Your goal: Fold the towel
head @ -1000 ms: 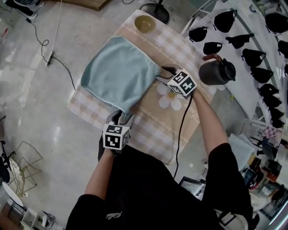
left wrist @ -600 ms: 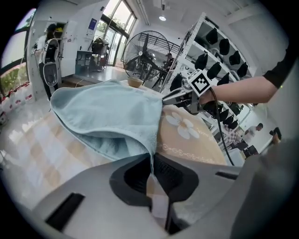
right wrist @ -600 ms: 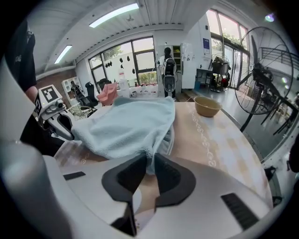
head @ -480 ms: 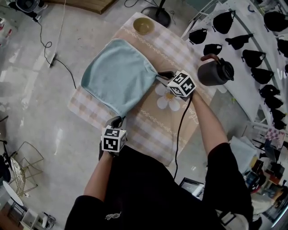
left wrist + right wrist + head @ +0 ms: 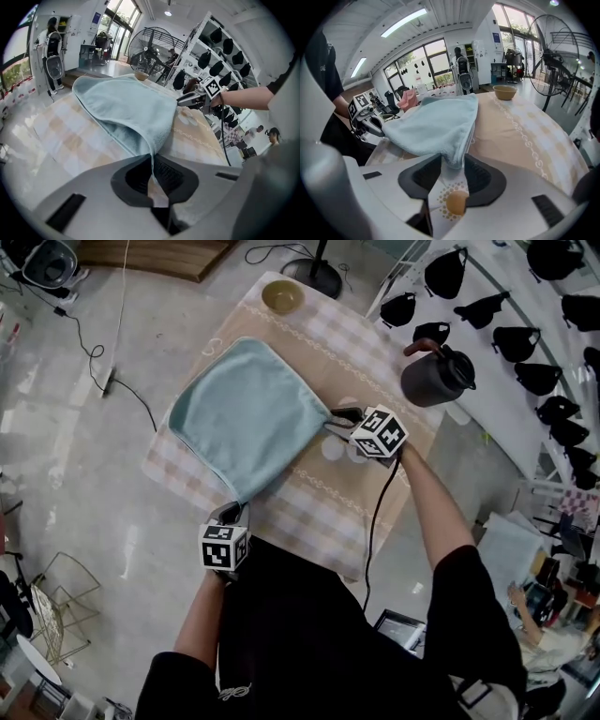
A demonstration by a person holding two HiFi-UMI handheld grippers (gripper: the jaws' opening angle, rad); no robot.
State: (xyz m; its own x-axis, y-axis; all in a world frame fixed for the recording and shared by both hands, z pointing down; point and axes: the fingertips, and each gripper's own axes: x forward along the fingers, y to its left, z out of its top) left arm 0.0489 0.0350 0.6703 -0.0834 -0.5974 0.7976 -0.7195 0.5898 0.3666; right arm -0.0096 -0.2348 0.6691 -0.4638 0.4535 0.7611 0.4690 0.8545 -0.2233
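A light blue towel (image 5: 248, 413) lies spread on the checked tablecloth (image 5: 309, 512). My left gripper (image 5: 232, 510) is at the table's near edge, shut on the towel's near corner; in the left gripper view a thin fold of towel (image 5: 126, 101) runs into the closed jaws (image 5: 151, 164). My right gripper (image 5: 336, 416) has the towel's right corner. In the right gripper view that thick corner (image 5: 436, 124) fills the gap between the pads (image 5: 453, 164), and those jaws are opening a little. Both held corners are raised off the cloth.
A small tan bowl (image 5: 281, 297) stands at the table's far end. A dark kettle (image 5: 433, 378) sits at the right edge, close behind my right gripper. Shelves with black bags (image 5: 511, 334) run along the right. Cables (image 5: 112, 362) lie on the floor to the left.
Both grippers stood open at the towel's corners and have closed on them. The left one has drawn back toward the person with its corner, and the right has shifted slightly too.
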